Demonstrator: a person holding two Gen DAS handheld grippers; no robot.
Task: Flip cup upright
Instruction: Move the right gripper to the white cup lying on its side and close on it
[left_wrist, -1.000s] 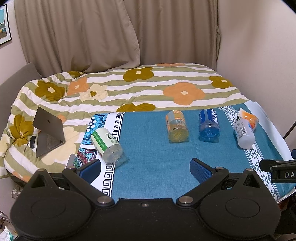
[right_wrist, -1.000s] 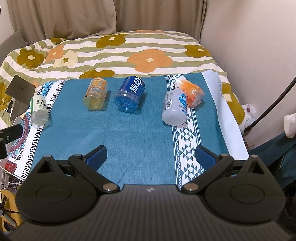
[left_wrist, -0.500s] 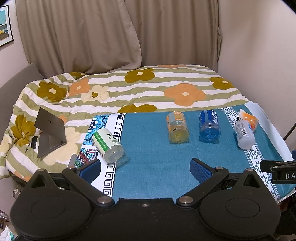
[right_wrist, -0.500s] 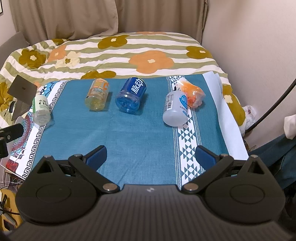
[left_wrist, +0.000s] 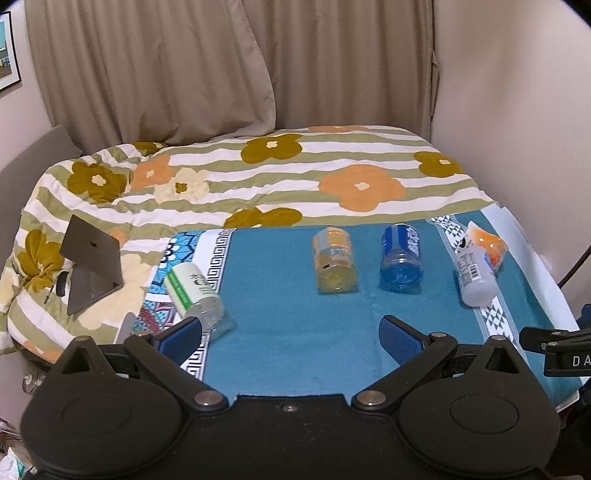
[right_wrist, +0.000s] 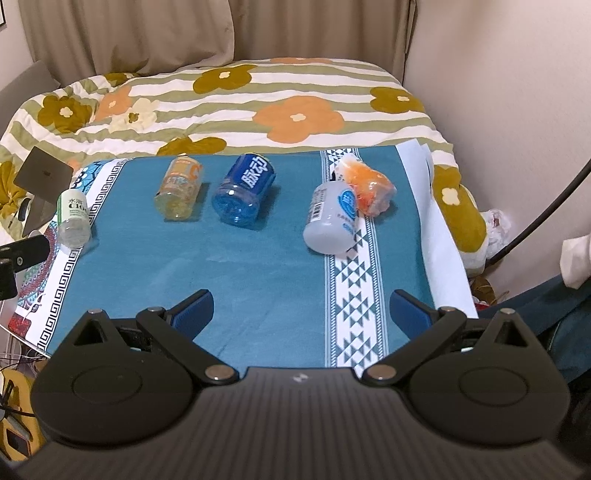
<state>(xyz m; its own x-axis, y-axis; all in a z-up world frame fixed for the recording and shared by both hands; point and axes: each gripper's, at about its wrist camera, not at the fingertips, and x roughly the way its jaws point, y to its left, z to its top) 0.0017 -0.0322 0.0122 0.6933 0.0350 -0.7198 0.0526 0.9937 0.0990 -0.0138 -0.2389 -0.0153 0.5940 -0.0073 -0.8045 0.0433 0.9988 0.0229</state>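
Observation:
Several plastic cups lie on their sides on a teal cloth (left_wrist: 295, 325): a green-labelled one (left_wrist: 194, 295) at the left, a yellow-orange one (left_wrist: 334, 264), a blue one (left_wrist: 402, 258), a white one (left_wrist: 474, 277) and an orange one (left_wrist: 485, 245) touching it. They also show in the right wrist view: green (right_wrist: 74, 216), yellow-orange (right_wrist: 179, 190), blue (right_wrist: 243, 194), white (right_wrist: 332, 218), orange (right_wrist: 367, 186). My left gripper (left_wrist: 290, 338) is open and empty, its left pad just in front of the green cup. My right gripper (right_wrist: 301, 312) is open and empty, well short of the cups.
The cloth lies over a table in front of a bed with a flowered quilt (left_wrist: 258, 173). A grey laptop (left_wrist: 92, 264) stands half open at the left. Curtains (left_wrist: 221, 66) hang behind. A wall and a cable (right_wrist: 535, 218) are at the right.
Both grippers have drawn back and risen slightly, so the cups sit a little farther off in both views. Both stay open. No cup has moved.

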